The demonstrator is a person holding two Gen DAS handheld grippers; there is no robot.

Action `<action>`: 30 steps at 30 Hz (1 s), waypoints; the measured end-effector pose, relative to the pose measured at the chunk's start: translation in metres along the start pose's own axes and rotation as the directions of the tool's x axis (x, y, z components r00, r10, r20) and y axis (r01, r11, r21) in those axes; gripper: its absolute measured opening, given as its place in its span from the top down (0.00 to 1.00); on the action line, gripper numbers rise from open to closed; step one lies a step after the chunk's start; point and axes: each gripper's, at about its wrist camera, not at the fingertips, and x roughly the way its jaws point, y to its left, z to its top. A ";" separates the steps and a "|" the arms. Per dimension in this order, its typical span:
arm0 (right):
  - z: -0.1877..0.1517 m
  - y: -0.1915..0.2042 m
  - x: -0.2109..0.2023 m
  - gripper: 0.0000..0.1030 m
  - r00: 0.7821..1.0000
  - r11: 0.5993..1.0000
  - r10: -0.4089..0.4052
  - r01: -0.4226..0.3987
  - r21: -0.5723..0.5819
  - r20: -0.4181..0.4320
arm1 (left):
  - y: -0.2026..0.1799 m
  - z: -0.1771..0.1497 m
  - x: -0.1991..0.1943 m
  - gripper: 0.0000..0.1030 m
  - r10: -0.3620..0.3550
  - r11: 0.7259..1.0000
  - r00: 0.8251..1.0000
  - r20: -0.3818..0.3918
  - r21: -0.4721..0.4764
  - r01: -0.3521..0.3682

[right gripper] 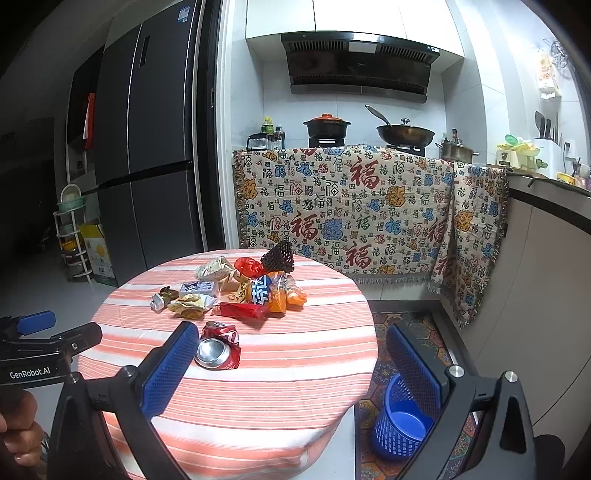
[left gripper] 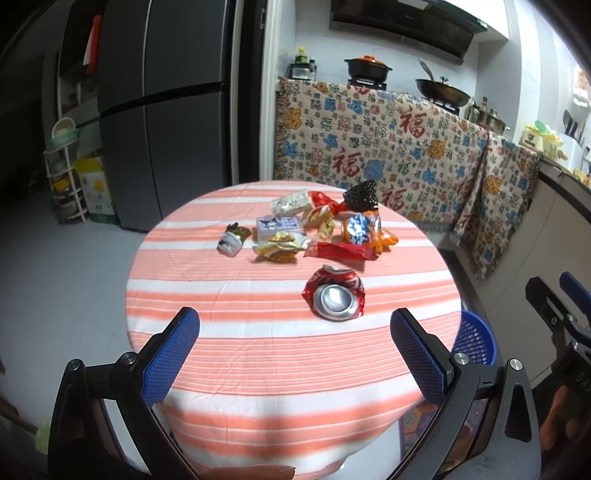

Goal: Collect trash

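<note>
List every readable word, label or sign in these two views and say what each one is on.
"GenRobot.AI": white letters on the black body of the left gripper, seen from the right wrist.
"福": large red character, repeated on the patterned blanket hung over the counter.
Print on the snack wrappers, crushed red can and dark fridge's sticker: too blurred.

- One crushed red aluminium can, nearest me on the round striped table
- One blue plastic mesh wastebasket, beside the table
- Two black cooking pans behind the table
</note>
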 end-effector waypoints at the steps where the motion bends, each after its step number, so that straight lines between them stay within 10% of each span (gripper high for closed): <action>1: 0.001 0.000 0.000 0.00 1.000 1.000 -0.002 0.002 0.000 0.001 | -0.001 0.000 0.000 0.00 0.001 1.000 1.000 0.000 0.002 -0.001; 30: 0.002 -0.003 0.012 0.00 1.000 1.000 -0.011 0.011 -0.007 -0.011 | 0.000 0.006 0.012 0.00 0.017 1.000 1.000 -0.001 0.006 -0.017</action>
